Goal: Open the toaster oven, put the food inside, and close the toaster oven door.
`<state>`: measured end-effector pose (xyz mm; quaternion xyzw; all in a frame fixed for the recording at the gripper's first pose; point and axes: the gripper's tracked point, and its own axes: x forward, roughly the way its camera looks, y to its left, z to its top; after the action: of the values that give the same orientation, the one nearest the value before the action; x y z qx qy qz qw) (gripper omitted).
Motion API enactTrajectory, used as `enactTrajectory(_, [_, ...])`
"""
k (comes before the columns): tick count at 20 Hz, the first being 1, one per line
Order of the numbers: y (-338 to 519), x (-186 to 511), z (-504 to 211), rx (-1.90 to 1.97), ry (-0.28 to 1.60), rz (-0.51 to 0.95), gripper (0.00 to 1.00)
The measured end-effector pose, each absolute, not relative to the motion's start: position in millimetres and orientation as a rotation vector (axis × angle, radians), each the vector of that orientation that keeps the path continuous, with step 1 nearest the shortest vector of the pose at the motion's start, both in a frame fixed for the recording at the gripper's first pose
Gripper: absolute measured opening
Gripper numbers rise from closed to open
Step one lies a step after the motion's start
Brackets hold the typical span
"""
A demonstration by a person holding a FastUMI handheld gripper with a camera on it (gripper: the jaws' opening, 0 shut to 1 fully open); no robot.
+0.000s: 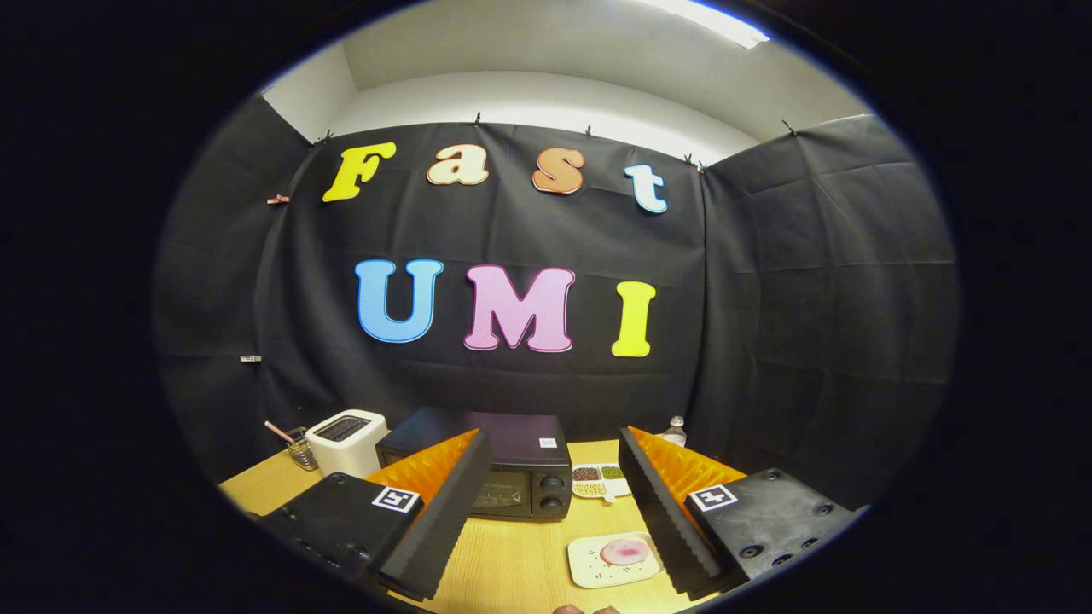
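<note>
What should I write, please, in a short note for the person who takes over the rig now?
Gripper: jaws open, holding nothing, raised above the wooden table.
Toaster oven: beyond the jaws at the back of the table, door shut.
Food: a pink piece on a small white plate, between the jaws, nearer than the oven.
Done: nothing yet.
Left: open the door, put the food inside, close the door.

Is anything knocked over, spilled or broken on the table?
Nothing stands out. The toaster oven sits upright with its door shut, the white toaster beside it, the divided dish on its other side. The pink food lies on its plate. The tongs hang open above the table.
</note>
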<state>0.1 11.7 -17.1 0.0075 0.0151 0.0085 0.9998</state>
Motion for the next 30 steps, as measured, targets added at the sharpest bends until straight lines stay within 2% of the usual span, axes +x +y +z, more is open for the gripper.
enactTrajectory(10, [28.9,21.3,-36.8,0.047,0.089,0.013,0.98])
enactTrajectory(16, [61.0,72.6,-50.6,0.062,0.126,0.041,0.98])
enactTrajectory(25, [121.7,162.4,-124.7,0.101,0.252,0.064,0.99])
enactTrajectory(30, [149.8,184.9,-180.4,0.082,0.359,0.076,0.99])
